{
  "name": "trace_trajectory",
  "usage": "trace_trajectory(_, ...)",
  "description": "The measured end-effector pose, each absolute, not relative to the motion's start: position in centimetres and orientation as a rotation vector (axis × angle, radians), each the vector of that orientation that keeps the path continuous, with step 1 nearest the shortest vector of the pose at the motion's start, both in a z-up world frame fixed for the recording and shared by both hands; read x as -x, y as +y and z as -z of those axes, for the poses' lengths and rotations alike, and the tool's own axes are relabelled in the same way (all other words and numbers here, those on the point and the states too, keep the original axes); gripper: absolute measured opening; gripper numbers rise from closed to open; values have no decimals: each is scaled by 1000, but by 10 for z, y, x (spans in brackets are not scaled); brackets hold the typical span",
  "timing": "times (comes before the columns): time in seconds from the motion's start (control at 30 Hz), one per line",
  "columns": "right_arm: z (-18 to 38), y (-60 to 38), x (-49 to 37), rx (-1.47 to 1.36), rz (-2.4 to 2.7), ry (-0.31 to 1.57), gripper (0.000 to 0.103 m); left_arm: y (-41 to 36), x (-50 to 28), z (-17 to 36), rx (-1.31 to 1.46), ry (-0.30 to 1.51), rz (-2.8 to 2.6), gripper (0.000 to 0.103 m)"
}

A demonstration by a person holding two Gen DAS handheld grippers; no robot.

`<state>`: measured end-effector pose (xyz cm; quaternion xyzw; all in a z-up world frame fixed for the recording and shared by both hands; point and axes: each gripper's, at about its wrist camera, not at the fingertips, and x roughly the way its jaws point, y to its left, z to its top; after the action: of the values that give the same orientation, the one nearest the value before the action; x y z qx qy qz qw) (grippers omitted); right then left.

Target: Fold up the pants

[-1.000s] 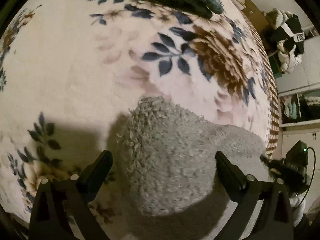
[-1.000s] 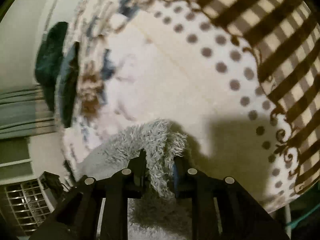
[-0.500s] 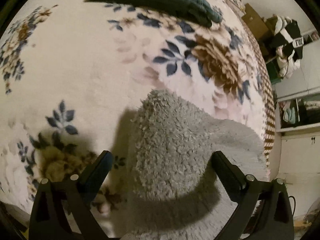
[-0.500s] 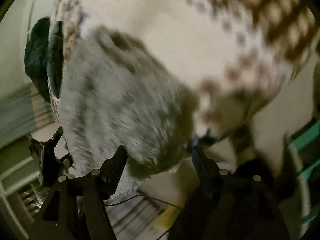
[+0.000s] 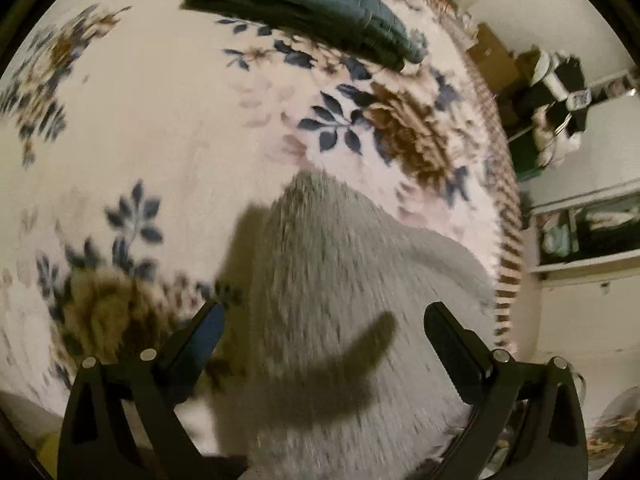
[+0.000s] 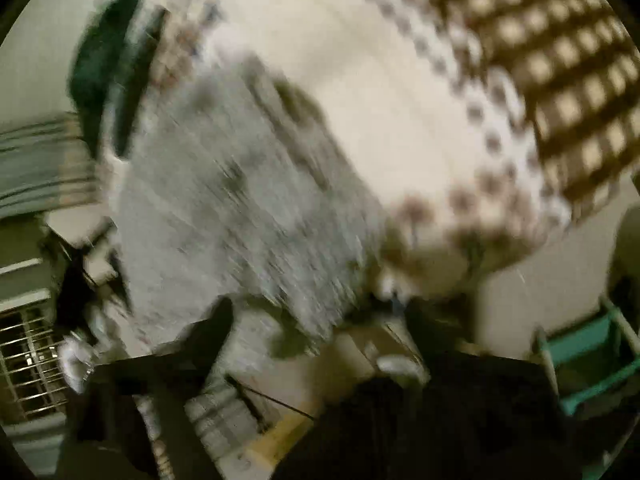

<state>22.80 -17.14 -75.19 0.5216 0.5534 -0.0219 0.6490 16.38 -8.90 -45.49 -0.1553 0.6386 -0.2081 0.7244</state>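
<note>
- Left tool (image 5: 322, 330): jaws spread wide, empty, above fuzzy grey pants (image 5: 344, 320).
- Right tool (image 6: 316, 324): jaws apart, holding nothing, view blurred.
- Pants lying near floral blanket's (image 5: 160, 120) striped edge.
- Folded green garment (image 5: 304, 8) at far edge.
- No legible writing.

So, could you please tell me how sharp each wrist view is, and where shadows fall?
Left wrist view: mild motion blur on the grey fleece pants and floral blanket, with a curved dark shadow across the pants; the folded green garment stays fairly crisp. Right wrist view: heavy streaked blur throughout, so the right gripper's fingers are barely distinct.
</note>
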Motion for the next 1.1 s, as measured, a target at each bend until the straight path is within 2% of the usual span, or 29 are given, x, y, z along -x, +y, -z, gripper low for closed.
trace_trajectory(0.1,762,-184,-240,-1204,2,1209,98,-81,-145,462,428,1422,496,103)
trace_trajectory(0.3,828,-172,-302,-1285,-225,1235,103,-92,-135,528,472,1531,533,103)
trace_trajectory(0.57,834,-165,-328,-1302,-373,1273,103,-88,-147,548,616,1530,584,102)
trace_trajectory(0.6,836,-163,-331,-1301,-384,1276,103,-90,-146,548,617,1529,591,100)
trace_trajectory(0.67,837,-157,-336,-1270,-378,1287,103,-91,-147,545,648,1513,608,84)
trace_trajectory(0.7,836,-156,-338,-1277,-375,1275,96,-93,-148,545,657,1504,610,78)
trace_trajectory(0.73,837,-156,-339,-1293,-372,1262,76,-92,-147,541,664,1491,613,68)
trace_trajectory(0.77,835,-157,-340,-1312,-366,1244,67,-91,-148,536,668,1479,617,62)
trace_trajectory(0.83,828,-159,-339,-1320,-349,1207,57,-86,-147,527,695,1467,620,56)
trace_trajectory(0.93,809,-159,-337,-1306,-329,1180,52,-84,-148,511,724,1457,614,54)
trace_trajectory(1.1,768,-161,-327,-1294,-354,1128,51,-80,-158,459,721,1412,621,53)
